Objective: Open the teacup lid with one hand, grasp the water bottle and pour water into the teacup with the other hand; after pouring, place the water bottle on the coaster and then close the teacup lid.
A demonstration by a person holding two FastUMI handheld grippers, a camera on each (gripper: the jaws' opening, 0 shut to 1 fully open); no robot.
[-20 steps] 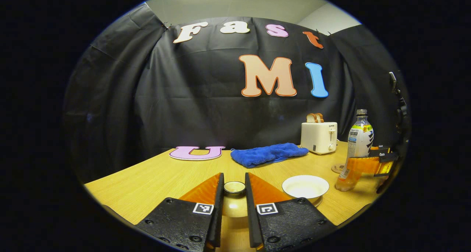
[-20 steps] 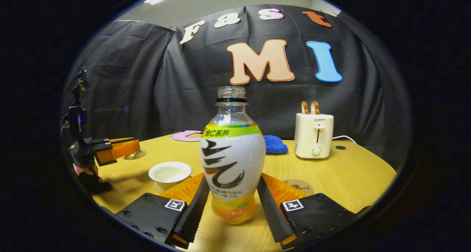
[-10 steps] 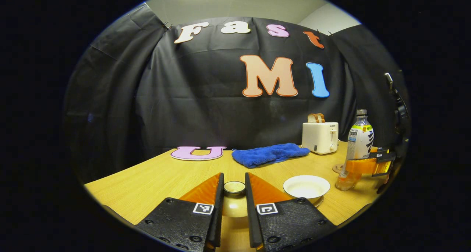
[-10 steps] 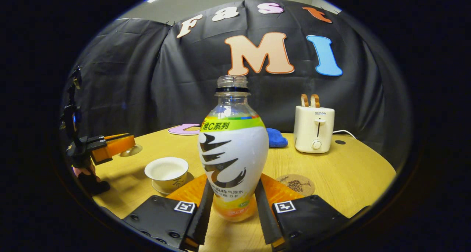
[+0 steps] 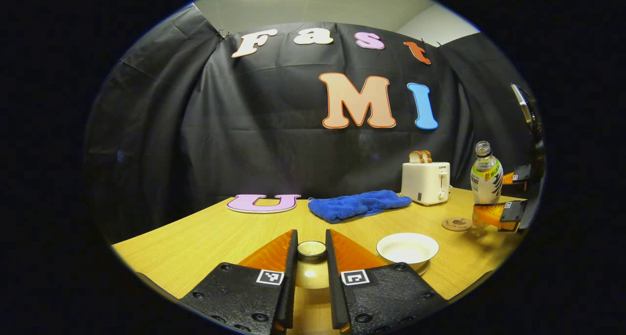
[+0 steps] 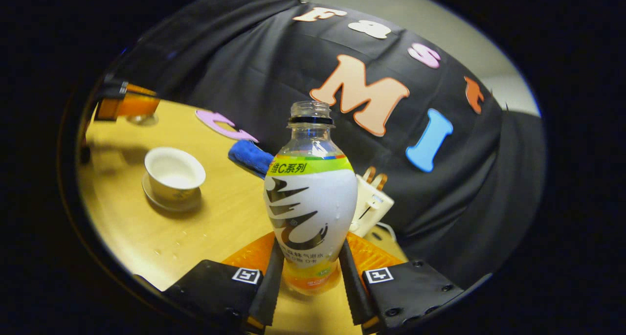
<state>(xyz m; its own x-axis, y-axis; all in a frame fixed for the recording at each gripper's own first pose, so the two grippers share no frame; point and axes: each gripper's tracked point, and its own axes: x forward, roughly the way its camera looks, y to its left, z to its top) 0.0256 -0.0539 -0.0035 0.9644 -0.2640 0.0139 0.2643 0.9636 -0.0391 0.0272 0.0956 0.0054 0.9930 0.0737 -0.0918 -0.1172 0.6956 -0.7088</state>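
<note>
Bottle lifted, tilting toward cup

Our right gripper point(image 6: 307, 288) clamps the bottle point(image 6: 310, 198) low, raised right of the open cup point(image 6: 174, 174); left gripper point(image 5: 311, 276) pinches the lid point(image 5: 311, 249). We should bring the mouth over the cup before tilting further, pour slowly.

Left gripper point(image 5: 311, 276): level, fingers pointing toward 12 o'clock, both pressed on the knob of a small cream ceramic lid point(image 5: 311, 249). Right gripper point(image 6: 308, 276): rolled to one side, both fingers clamped on the lower body of an uncapped clear plastic bottle point(image 6: 310, 203) at 12 o'clock.
</note>
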